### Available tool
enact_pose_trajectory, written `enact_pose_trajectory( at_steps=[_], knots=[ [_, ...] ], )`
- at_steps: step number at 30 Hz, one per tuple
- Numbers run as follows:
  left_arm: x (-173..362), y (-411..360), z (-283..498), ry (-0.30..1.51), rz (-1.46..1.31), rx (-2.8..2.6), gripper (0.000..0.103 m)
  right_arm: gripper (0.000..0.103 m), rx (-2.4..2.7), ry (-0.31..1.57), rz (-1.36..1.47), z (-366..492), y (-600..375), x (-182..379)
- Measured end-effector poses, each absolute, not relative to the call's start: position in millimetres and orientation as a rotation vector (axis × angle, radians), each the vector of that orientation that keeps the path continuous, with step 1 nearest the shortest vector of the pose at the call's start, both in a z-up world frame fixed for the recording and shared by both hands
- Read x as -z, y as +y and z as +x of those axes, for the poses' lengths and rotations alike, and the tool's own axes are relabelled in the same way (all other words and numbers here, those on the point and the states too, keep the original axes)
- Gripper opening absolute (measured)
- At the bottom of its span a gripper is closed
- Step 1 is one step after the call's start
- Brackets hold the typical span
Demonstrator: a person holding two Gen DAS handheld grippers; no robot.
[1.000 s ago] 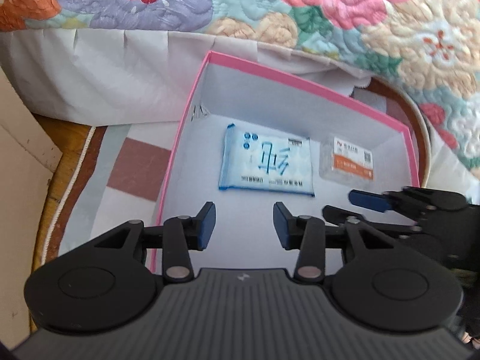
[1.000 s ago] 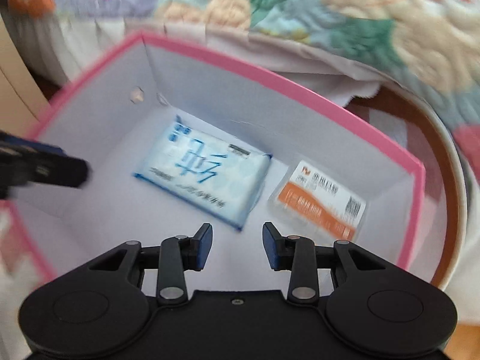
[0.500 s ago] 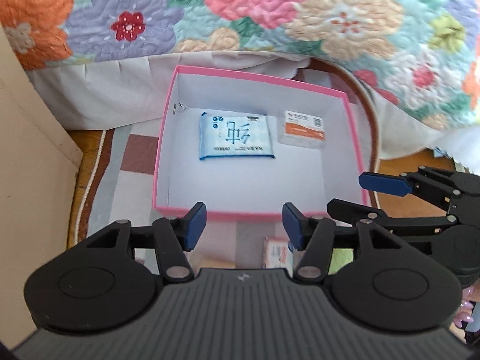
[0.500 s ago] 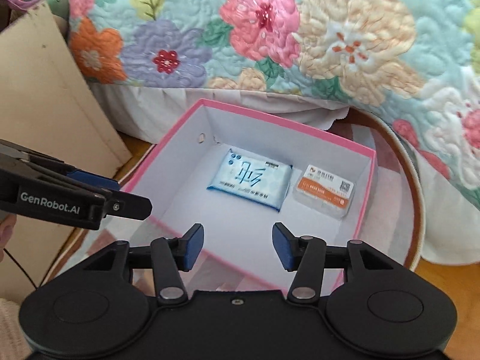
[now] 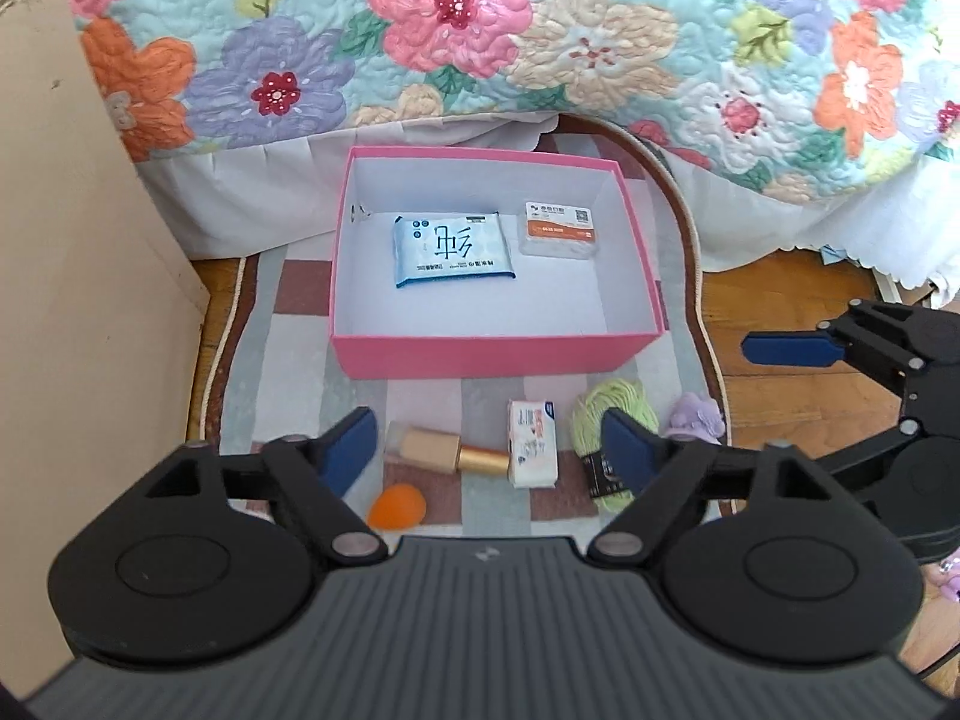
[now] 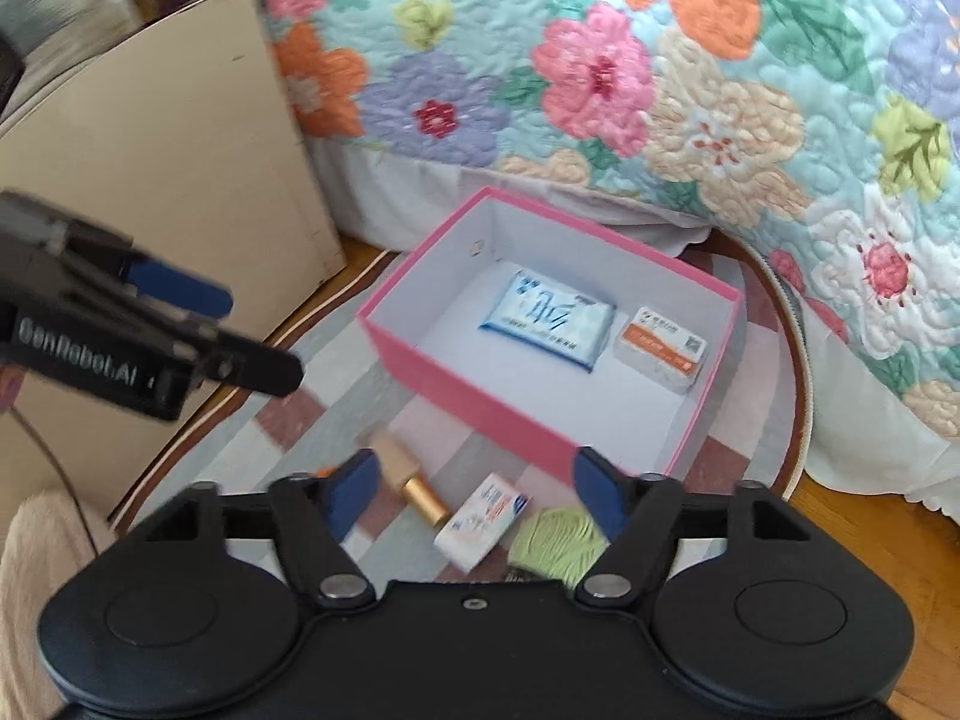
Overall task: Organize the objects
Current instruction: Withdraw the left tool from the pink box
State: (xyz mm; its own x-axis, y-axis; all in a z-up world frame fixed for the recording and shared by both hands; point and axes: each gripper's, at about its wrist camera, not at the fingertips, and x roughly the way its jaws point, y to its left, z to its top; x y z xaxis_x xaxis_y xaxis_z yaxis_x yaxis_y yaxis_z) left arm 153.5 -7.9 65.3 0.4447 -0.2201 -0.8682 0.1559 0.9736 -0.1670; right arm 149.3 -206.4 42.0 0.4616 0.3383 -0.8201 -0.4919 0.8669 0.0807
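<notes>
1. Left wrist view: the left hand-held gripper (image 5: 486,441) has just been opening its jaws; they stand wide apart and nothing is between them. It hangs above the patchwork rug (image 5: 252,360) on the floor.
2. In the same view, the pink cardboard box with white inside (image 5: 498,354) holds two things at its far wall: a blue-and-white flat pack of wipes (image 5: 451,249) and, just beside it, a small clear case with an orange label (image 5: 558,228).
3. In front of the box, on the rug, there are still loose things: a beige bottle with a gold cap (image 5: 447,451), an orange egg-shaped sponge (image 5: 396,507), a small white packet (image 5: 532,443), a green yarn skein (image 5: 606,420) and a lilac fluffy thing (image 5: 696,417).
4. Right wrist view: the right hand-held gripper (image 6: 474,495) has also just been opening; its jaws are apart and empty. The beige bottle (image 6: 408,483), the white packet (image 6: 483,525) and the green yarn (image 6: 558,543) lie directly below it.
5. I judge that one placing step is finished and the picking of the next things begins.
6. The next move calls for lowering each open gripper over one loose thing, perhaps the bottle on the left and the yarn on the right, and closing across its narrow side.
</notes>
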Motion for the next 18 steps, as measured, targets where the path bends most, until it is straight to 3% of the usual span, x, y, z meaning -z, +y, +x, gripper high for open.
enact_pose_trajectory(
  at_steps=[10,13,18],
  knots=[
    [-64.1,-21.5,96.1,1.084,0.056,0.269,0.090,0.082,-0.548,1.003,-0.195,95.9,-210.3,-46.1],
    [-64.2,-25.5,82.8,1.078,0.076,0.289,0.093,0.089,-0.560,1.031,-0.207,83.4,-211.1,-44.5],
    [-59.6,-29.9,69.1,1.095,0.061,0.322,0.095,0.090,-0.572,1.058,-0.188,67.2,-217.6,-41.2]
  ],
)
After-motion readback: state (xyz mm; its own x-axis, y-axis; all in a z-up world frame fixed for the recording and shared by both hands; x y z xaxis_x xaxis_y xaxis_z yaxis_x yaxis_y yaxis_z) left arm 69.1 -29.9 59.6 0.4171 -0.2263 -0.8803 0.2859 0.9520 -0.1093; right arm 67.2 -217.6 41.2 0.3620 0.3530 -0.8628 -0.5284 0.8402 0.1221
